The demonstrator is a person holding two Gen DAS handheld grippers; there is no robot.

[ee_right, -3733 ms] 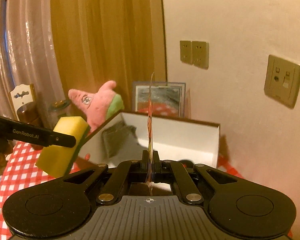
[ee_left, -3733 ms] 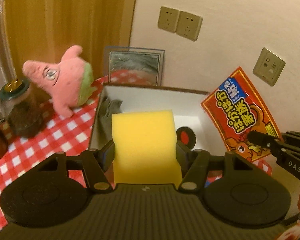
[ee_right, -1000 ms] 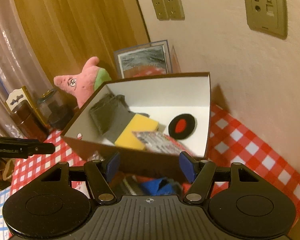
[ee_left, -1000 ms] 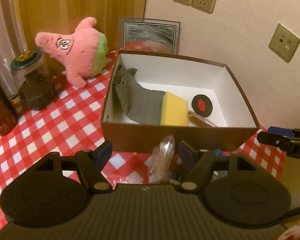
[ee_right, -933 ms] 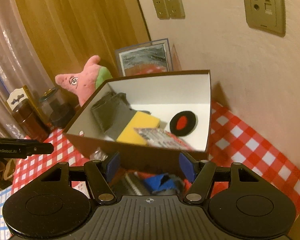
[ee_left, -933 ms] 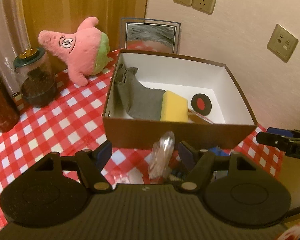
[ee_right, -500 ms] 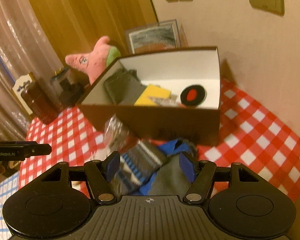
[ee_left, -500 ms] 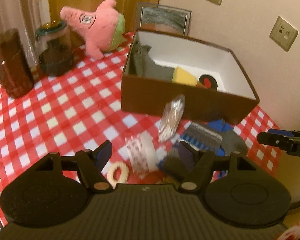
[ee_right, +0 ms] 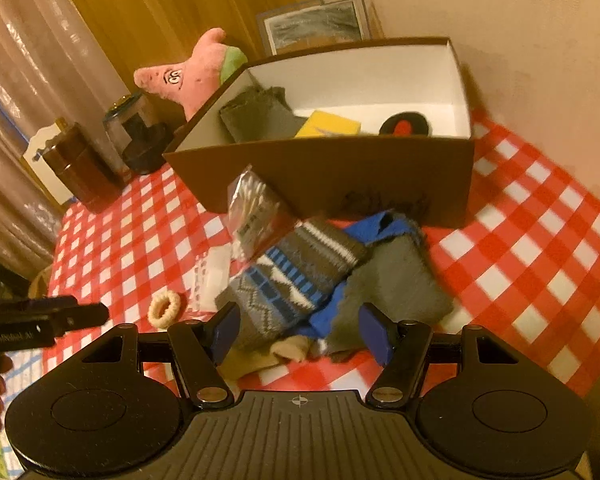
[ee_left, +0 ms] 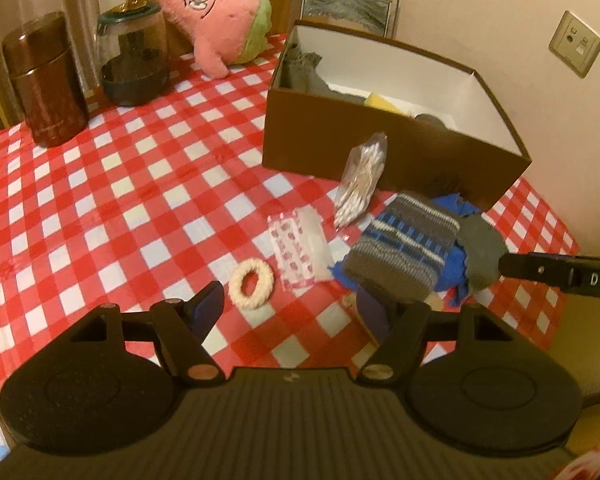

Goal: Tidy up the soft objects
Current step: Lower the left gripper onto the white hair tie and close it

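On the checked tablecloth (ee_left: 100, 208) the brown box (ee_right: 340, 176) sits at twelve o'clock (grey cloth (ee_right: 260, 114) and yellow sponge (ee_right: 328, 124) inside), the sock pile (ee_right: 316, 276) just before it, with left gripper (ee_left: 290, 308) and right gripper (ee_right: 300, 330) both spread apart, empty

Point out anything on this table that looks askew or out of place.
The cotton swab bag stands tilted on end against the brown box instead of lying flat. The socks lie in a jumbled heap before the box, overlapping one another. The pink plush star lies tipped over by the glass jar.
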